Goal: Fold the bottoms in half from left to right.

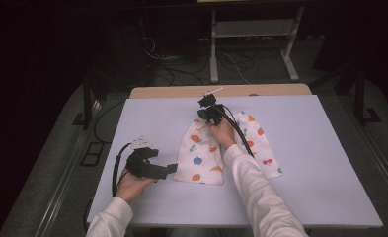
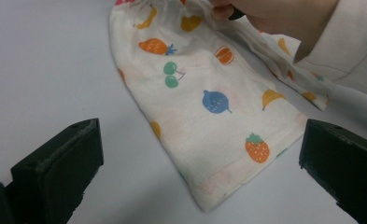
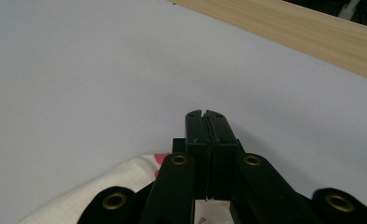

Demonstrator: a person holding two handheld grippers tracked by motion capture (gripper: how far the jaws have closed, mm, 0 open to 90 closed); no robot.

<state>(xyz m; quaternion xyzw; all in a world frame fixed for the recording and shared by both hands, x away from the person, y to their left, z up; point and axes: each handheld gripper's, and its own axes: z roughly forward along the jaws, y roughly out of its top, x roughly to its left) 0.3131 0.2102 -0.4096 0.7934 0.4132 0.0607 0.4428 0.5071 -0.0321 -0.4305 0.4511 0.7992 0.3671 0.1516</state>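
Fruit-printed white cloth [image 1: 204, 153], perhaps a small garment, lies near the centre of the high view on a pale lavender table [image 1: 305, 163], its two lobes spreading toward the bottom of the frame. The right gripper [image 1: 207, 101] sits at the cloth's upper edge, held by the right hand [image 1: 223, 132], whose white sleeve runs down to the bottom right. In the right gripper view its black jaws are pressed together, with cloth visible below them, though whether they pinch the fabric cannot be told. The left gripper [image 1: 173, 168], at lower left of the high view, points at the cloth's left hem; the left gripper view shows its jaws spread wide and empty, framing that hem.
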